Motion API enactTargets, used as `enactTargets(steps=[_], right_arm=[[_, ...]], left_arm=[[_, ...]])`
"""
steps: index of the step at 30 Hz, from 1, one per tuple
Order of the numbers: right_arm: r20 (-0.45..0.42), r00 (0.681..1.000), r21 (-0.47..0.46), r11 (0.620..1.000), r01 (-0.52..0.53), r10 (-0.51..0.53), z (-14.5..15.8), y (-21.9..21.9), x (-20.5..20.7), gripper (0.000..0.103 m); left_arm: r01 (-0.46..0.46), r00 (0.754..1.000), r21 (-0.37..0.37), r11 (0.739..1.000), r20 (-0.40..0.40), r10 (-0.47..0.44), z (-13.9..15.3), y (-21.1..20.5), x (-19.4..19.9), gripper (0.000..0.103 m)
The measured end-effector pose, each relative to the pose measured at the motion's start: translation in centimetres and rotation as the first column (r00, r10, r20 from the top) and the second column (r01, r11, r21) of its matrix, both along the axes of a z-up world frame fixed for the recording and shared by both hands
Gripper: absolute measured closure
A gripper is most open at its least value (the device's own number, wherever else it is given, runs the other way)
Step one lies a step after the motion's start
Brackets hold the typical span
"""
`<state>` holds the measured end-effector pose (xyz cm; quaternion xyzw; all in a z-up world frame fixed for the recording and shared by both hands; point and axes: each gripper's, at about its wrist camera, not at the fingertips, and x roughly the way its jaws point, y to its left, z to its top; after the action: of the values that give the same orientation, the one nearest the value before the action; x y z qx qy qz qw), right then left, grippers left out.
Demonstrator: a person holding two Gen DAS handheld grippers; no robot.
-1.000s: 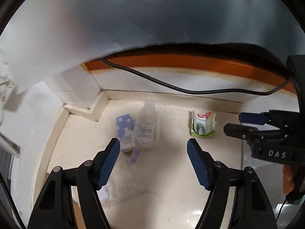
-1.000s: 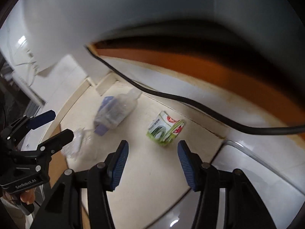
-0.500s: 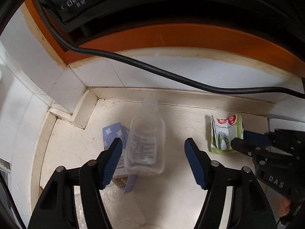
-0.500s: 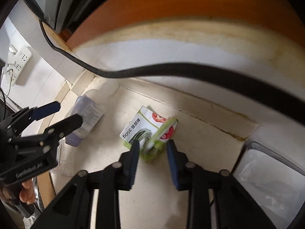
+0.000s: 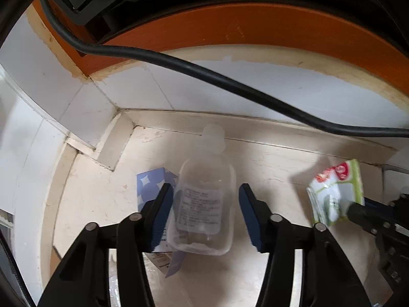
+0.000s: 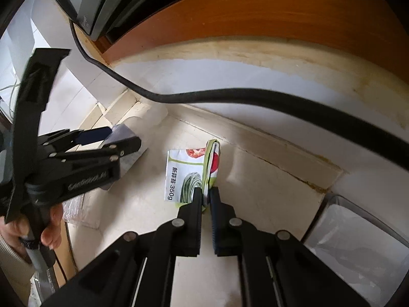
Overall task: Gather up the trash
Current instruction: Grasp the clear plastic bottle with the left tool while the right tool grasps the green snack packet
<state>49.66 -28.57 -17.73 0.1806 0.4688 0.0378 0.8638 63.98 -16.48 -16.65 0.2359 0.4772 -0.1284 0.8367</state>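
R gripper [image 6: 206,197] pinches crumpled green-white veg pkt [image 6: 190,172], red print.

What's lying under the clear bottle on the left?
The clear bottle partly overlaps a blue patterned carton on the floor, with a lavender strip poking out below. The rest beneath is hidden.

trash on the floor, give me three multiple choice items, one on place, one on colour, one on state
1. The clear bottle lies:
A. between the left tongs' fingers
B. inside the bin
C. on the cable

2. The box beside the bottle is:
A. red
B. pale blue
C. black

3. The right tongs are:
A. wide open
B. out of view
C. shut on the green and white packet

Key: 1 A, a finger stands on each side of it; 2 B, blue with white spots; 3 C, the fingers pinch the packet's edge.
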Motion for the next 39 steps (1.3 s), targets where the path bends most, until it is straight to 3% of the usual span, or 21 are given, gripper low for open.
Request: enactTargets(steps=[7,13,22,30,39], right_arm=[[-0.003,1.0,0.001,1.0,-0.001,0.001,-0.1,-0.4,-0.1,0.097],[-0.012,1.0,-0.005,1.0,-0.014,0.014,-0.2,0.0,0.1,0.097],[-0.004,1.0,0.01,1.0,-0.02,0.02,0.4,0.1,-0.5,0.098],[0.0,0.999,0.053,0.998,-0.035,0.035,2.8,0.7,-4.6,0.098],[0.077,0.996,0.092,0.994,-0.056,0.049,10.0,2.6,-14.0,0.098]], left_arm=[[-0.018,1.0,-0.014,1.0,0.004,0.018,-0.1,0.1,0.4,0.052],[-0.02,1.0,0.034,0.999,0.007,0.02,-1.0,-0.6,0.1,0.05],[-0.051,0.999,0.002,0.999,-0.01,0.051,-0.2,0.2,-1.9,0.057],[-0.068,0.997,-0.069,0.995,-0.029,0.066,4.8,2.6,-8.4,0.057],[-0.066,0.998,-0.189,0.98,-0.005,0.066,13.2,6.1,-19.7,0.057]])
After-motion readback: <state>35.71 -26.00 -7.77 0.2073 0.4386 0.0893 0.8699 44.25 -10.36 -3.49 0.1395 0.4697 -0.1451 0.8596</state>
